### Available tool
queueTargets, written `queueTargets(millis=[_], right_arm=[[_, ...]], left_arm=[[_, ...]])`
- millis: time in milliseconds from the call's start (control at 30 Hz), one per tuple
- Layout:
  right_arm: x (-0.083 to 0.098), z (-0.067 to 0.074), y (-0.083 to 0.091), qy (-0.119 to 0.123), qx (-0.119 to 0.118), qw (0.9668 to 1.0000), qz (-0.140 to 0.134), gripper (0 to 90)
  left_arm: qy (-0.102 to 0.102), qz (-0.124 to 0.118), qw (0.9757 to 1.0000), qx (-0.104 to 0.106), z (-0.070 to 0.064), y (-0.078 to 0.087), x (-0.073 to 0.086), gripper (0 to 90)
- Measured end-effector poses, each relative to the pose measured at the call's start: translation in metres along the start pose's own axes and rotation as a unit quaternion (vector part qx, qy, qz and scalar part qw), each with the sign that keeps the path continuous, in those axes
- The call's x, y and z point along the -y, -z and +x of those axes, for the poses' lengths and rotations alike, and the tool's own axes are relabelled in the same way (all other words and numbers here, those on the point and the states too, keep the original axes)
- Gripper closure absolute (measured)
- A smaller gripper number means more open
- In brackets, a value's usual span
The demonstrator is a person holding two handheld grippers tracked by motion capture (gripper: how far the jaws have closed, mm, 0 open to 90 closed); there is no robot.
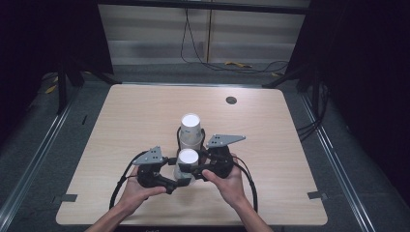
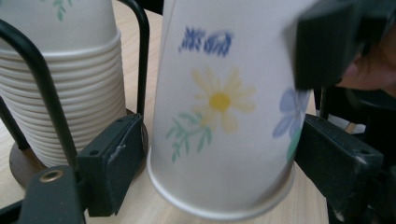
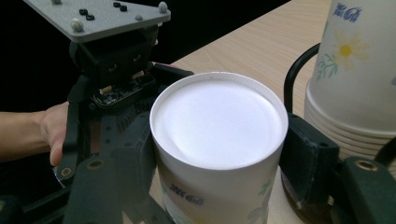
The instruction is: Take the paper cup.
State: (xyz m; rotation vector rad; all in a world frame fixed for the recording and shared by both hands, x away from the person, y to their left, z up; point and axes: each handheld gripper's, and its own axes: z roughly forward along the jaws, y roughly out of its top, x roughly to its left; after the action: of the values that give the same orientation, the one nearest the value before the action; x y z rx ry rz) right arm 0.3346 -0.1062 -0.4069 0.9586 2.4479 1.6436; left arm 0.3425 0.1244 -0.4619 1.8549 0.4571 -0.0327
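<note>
The white paper cup (image 2: 219,116) bears a yellow daisy, a blue flower, green sprigs and blue lettering. The stack of cups (image 3: 352,70) shows the same print in its black wire holder (image 2: 39,88). The table (image 1: 145,111) is pale wood.

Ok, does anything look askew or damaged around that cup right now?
The single cup is upside down and tilted: in the left gripper view one edge of its rim is lifted off the table. The right gripper clamps it near its base. The stack of cups in its wire holder stands straight. No damage shows.
</note>
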Motion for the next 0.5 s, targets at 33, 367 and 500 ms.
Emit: queueTargets(millis=[33,367,500], right_arm=[[0.0,0.0,0.0,0.0,0.0,1.0,0.0,34.7],[0.0006,0.0027,-0.0049,0.004,-0.019,0.9998,-0.006,34.7],[0.0006,0.0018,-0.0048,0.004,-0.02,0.9998,-0.005,34.5]], left_arm=[[0.0,0.0,1.0,0.0,0.0,0.0,0.0,17.5],[-0.008,-0.002,0.9999,0.015,-0.0002,0.0008,0.0008,23.0],[-0.002,-0.002,0.9999,0.016,-0.0012,-0.0005,0.0011,24.6]])
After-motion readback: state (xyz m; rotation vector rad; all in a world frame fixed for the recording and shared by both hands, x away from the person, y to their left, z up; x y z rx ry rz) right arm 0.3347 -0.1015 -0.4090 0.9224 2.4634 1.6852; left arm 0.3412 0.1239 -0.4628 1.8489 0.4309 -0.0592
